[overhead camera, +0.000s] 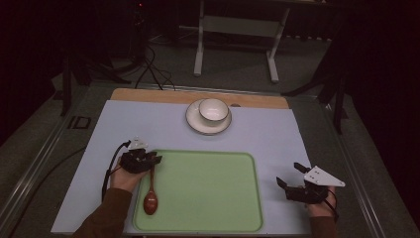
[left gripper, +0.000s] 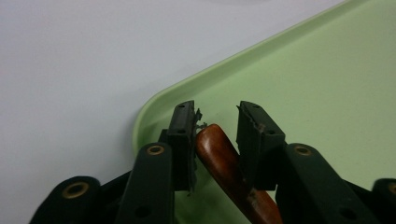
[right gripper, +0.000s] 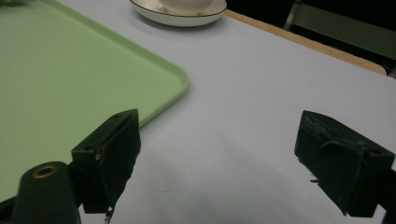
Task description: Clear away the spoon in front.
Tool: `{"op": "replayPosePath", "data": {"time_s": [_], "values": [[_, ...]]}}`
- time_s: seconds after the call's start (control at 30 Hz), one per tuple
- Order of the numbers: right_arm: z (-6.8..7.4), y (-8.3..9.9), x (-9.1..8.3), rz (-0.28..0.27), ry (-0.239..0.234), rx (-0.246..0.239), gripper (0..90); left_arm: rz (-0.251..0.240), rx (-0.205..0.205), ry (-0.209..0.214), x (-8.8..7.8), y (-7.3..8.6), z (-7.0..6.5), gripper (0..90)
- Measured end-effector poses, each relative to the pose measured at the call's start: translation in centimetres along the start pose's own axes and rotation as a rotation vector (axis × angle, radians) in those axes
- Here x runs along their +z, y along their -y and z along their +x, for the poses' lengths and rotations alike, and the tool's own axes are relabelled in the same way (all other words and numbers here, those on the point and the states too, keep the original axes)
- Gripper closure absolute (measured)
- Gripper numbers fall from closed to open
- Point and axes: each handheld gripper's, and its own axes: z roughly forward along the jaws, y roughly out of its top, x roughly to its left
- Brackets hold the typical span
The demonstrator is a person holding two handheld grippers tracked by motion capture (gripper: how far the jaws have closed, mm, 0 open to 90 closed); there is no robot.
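On the left side of the green tray point(overhead camera: 208, 191) lies a wooden spoon point(overhead camera: 151, 196), with its dark bowl toward the person and its thin handle pointing away, along the tray's left rim. The left gripper point(overhead camera: 154, 159) sits right over the far end of that handle, held by the person's left hand point(overhead camera: 123, 178) in a brown sleeve. In the left gripper view, the handle end of the spoon point(left gripper: 224, 161) stands between the two black jaws. The jaws are partly spread; the handle leans against the inner face of the one on the left of that view, and a small gap separates it from the other one. So the jaws are around the handle but they do not pinch it.

The right gripper point(overhead camera: 289, 179) rests on the pale blue mat point(overhead camera: 148, 129), just beside the right rim of the tray and well apart from the spoon. Its jaws are spread wide, and in the right gripper view there is only the mat point(right gripper: 243, 116) between them, with the corner of the tray point(right gripper: 70, 70) at one side.

At the far side of the mat, near the wooden edge of the table point(overhead camera: 257, 100), stands a white cup point(overhead camera: 213, 110) on a white saucer point(overhead camera: 194, 121) with a dark rim.
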Motion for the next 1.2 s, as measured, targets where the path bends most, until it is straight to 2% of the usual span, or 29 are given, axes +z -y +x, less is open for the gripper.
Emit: {"op": "replayPosePath", "data": {"time_s": [0.07, 0.1, 0.4, 0.57, 0.7, 0.9, 1.2], "values": [[0.0, 0.0, 0.0, 0.000, 0.000, 0.002, 14.2, 0.001, -0.006, -0.013, 0.1, 0.0, 0.0, 64.2], [0.0, 0.0, 0.0, 0.000, 0.000, 0.002, 14.2, 0.001, -0.006, -0.013, 0.1, 0.0, 0.0, 59.9], [0.0, 0.0, 0.0, 0.001, 0.000, 0.000, 14.2, -0.036, -0.025, -0.054, -0.3, -0.1, 0.2, 46.2], [0.0, 0.0, 0.0, -0.001, 0.000, 0.000, 14.2, -0.053, -0.034, -0.104, -0.7, -0.2, 0.3, 37.4], [0.0, 0.0, 0.0, -0.002, 0.000, 0.000, 14.2, -0.057, -0.047, -0.124, -0.9, -0.2, 0.5, 32.0], [-0.1, 0.0, -0.1, -0.003, 0.002, -0.001, 14.2, -0.074, -0.053, -0.164, -1.4, -0.3, 0.6, 27.8], [-0.1, 0.0, -0.2, -0.009, 0.008, 0.001, 14.2, -0.167, -0.063, -0.221, -3.4, -0.3, 1.1, 27.7]]}}
